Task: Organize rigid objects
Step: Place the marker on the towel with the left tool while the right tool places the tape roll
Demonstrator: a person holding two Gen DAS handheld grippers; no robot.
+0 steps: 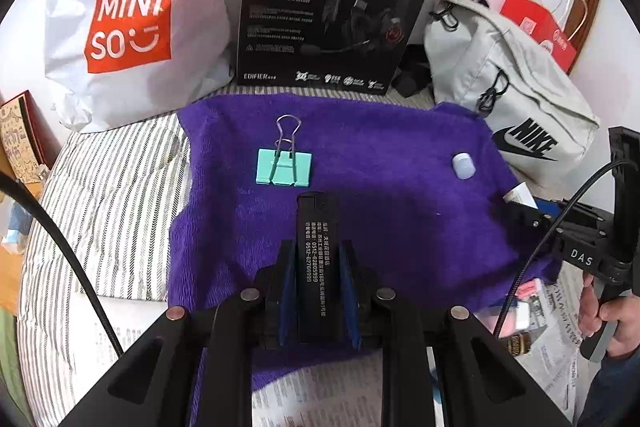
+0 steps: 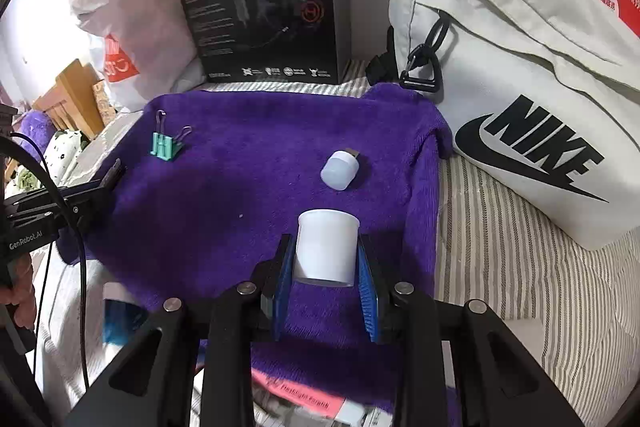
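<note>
In the lower middle of the left wrist view, the left gripper (image 1: 316, 259) is closed on a black flat bar with white print (image 1: 314, 247), which is held between its blue pads (image 1: 289, 287). In the right wrist view, a white cup (image 2: 326, 247) is clamped between the narrowly opened jaws of the right gripper (image 2: 326, 259), lower middle. On the purple towel (image 1: 380, 139), a teal binder clip (image 1: 284, 165) lies at centre left and a small pale cap (image 1: 463, 166) at right.

Fuzzy purple towel (image 1: 380, 155); smooth white plastic cup (image 2: 326, 247).
</note>
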